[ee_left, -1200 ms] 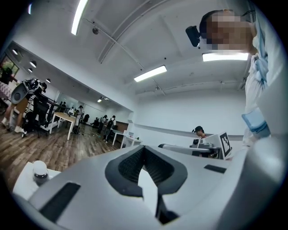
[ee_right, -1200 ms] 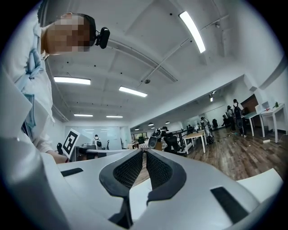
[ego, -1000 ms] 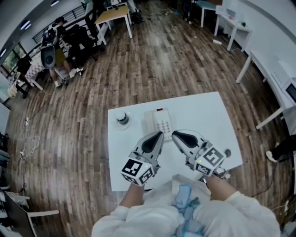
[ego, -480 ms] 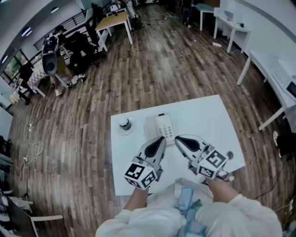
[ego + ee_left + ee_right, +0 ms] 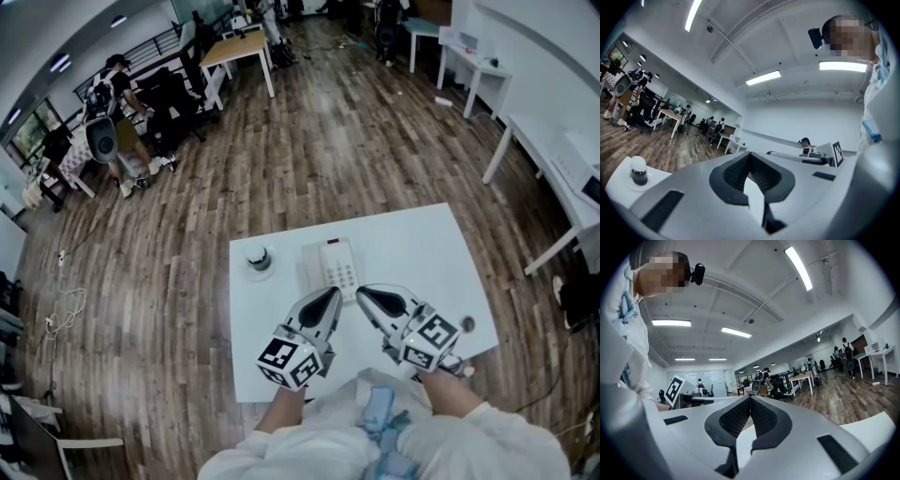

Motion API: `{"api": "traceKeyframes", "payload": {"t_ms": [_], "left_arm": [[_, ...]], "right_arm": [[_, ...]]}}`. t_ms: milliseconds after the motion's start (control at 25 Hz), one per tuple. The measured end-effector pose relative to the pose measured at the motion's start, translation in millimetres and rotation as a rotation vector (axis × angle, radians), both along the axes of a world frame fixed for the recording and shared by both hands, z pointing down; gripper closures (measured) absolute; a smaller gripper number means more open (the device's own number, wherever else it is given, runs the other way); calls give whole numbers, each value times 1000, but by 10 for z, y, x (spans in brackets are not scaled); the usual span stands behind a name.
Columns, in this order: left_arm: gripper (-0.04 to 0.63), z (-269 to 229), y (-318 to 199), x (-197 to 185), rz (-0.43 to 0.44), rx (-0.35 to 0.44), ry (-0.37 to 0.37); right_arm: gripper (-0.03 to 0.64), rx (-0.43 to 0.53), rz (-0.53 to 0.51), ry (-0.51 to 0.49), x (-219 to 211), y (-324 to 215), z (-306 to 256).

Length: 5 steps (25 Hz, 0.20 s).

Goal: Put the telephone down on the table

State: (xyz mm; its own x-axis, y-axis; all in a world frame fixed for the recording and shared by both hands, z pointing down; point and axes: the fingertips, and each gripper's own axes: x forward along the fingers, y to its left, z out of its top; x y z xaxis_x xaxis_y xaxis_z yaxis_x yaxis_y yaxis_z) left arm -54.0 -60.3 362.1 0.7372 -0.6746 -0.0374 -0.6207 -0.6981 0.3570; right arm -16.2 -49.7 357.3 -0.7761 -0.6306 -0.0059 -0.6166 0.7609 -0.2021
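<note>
Telephone [image 5: 337, 264] partly behind left tool [image 5: 333, 295]

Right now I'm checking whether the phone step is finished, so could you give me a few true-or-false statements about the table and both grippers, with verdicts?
1. The telephone lies on the white table. True.
2. The left gripper holds the telephone. False: its jaws are together with nothing between them.
3. The right gripper is shut and empty. True.
4. The small round object stands to the right of the telephone. False: it stands to the telephone's left in the head view.
</note>
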Motion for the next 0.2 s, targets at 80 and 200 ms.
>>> {"api": "traceKeyframes", "payload": {"t_ms": [80,200], "left_arm": [[594,1,8,-45,2,-10,0],[594,7,10,-105,8,-7,2]], "right_arm": [[584,-9,-2,4,-46,8,28],[584,-7,-4,9,-117,7,50]]}}
